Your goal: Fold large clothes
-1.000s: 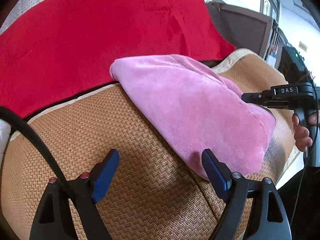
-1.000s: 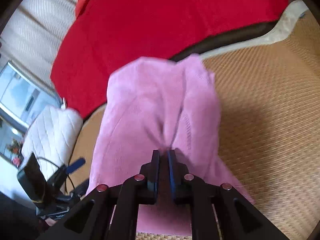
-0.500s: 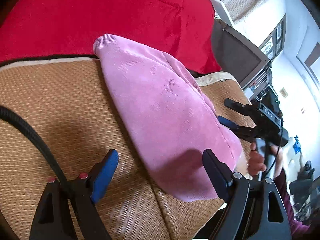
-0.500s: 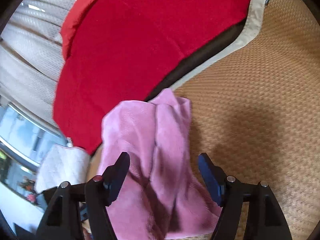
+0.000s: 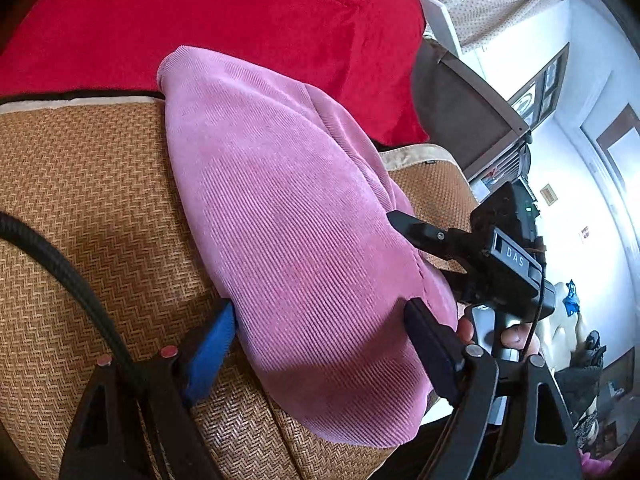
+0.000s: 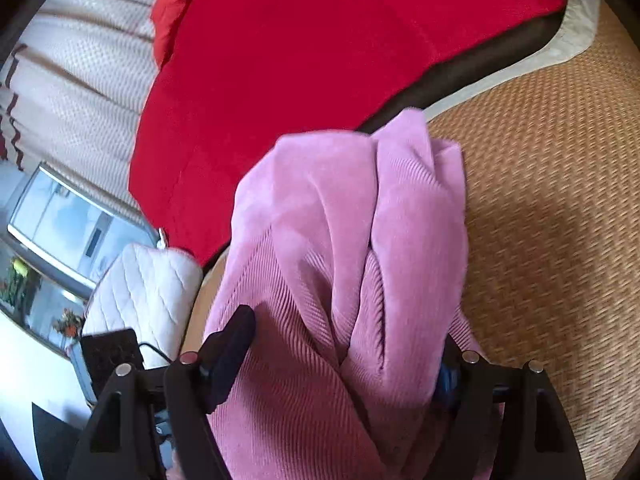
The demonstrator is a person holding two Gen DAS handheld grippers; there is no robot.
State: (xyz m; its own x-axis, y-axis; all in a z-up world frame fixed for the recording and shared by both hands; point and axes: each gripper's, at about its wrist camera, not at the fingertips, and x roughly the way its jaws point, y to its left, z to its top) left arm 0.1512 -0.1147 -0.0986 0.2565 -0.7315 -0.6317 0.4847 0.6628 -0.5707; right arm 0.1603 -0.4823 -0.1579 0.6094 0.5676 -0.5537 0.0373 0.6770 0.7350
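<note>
Pink corduroy garment (image 5: 304,248), folded into a long thick bundle, lies on the woven mat (image 5: 92,208). Its near end overhangs the mat's front edge and is cut off by both frames; the underside is hidden. Which part of the garment shows, cannot tell.

Long axis runs from the mat's front edge toward the far edge, where the rounded far end reaches the mat's pale border next to the red blanket (image 5: 224,16). In the right wrist view the top is bunched into lengthwise ridges with a deep crease down the middle; the far half is motion-blurred. Fine ribbed texture, dull pink.

Left gripper (image 5: 320,340): jaws wide, closing, straddling the bundle's near end; left blue pad partly buried under the fabric edge. No pinch visible.

Right gripper (image 6: 344,360): jaws wide, opening, fabric between them; right pad mostly hidden by cloth. Not clamped. A hand (image 5: 512,336) holds its handle.
</note>
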